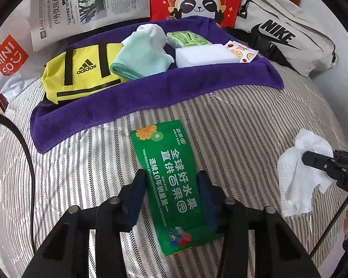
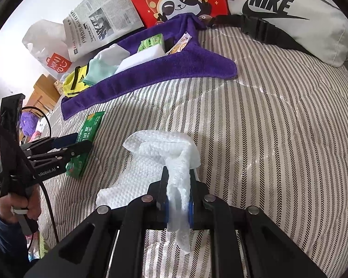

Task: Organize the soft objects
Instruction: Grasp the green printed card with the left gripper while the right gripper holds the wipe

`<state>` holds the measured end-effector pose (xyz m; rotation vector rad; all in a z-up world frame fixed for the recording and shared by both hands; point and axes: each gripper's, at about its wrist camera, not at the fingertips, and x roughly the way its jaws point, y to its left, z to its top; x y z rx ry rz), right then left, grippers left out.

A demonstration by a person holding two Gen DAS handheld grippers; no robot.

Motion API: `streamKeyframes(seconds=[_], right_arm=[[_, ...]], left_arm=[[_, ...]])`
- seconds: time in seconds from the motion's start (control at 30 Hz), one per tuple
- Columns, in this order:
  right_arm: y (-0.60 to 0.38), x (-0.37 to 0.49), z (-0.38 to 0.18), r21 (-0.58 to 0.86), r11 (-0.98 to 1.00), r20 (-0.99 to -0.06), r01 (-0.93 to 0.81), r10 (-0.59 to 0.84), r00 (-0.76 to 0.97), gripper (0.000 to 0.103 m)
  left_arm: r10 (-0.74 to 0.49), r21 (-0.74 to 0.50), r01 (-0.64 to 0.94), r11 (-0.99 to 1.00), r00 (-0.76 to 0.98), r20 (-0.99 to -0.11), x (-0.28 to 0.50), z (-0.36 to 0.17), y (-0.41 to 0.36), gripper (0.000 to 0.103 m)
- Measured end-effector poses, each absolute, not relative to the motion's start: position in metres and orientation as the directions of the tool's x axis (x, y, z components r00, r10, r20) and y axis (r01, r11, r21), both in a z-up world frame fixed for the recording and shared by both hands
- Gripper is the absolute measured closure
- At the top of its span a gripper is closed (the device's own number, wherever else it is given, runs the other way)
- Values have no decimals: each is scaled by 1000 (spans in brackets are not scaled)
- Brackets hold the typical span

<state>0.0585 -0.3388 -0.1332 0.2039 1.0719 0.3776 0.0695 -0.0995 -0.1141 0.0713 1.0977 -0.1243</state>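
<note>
Left wrist view: the left tongs (image 1: 171, 199) are seen spread apart astride a flat green foil sachet printed with white Chinese characters (image 1: 171, 185), which lies on the grey-and-white striped bedspread (image 1: 243, 125) toward the bed's near edge. The sachet's long axis runs away from the camera, its fruit-printed end pointing toward the purple terry towel (image 1: 150, 92) spread across the middle of the bed. No contact between the pads and the sachet can be confirmed. The sachet is judged light, thin and slick; it would best be pinched across its narrow width at mid-length. On the towel are gathered a yellow fabric pouch with black straps (image 1: 81, 74), a mint-green knitted cloth (image 1: 141, 55), a white sponge block (image 1: 201, 55) and a small green tissue pack (image 1: 185, 39).

Right wrist view: the right tongs (image 2: 177, 199) are shown clenched on a crumpled white embossed paper towel (image 2: 160, 162), whose bulk drapes forward and leftward onto the bedspread while a tail hangs back between the pads. It is judged limp, nearly weightless and easily torn, so a bunched fold is the safer hold. A grey waist bag with a black logo (image 2: 290, 16) is seen at the bed's far right corner.
</note>
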Motion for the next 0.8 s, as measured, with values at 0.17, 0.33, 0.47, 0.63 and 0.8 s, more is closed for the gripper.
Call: streamKeyframes(seconds=[0.17,0.33,0.47,0.63,0.8], right_arm=[[-337,59,-133,335,921,-816,-200,390,427,89],[-337,60,-133,332,921,-818,-202,388,425,89],[-335,61,-133,322,924,-819,-208,382,428,89],[-336,62,-133,329,921,-819,-208,388,424,89],[-335,61,-133,326,923,-819,-205,384,425,89]], left_arm=[[-97,-31,152,988,447,-889,65,-110,-90,81],[-147,-92,147,985,424,-894,65,-111,-85,77],[-111,-24,211,977,414,-903,60,-115,-104,57],[-76,15,202,979,435,-897,59,-116,-112,61],[-149,-76,186,980,421,-895,64,-112,-95,88]])
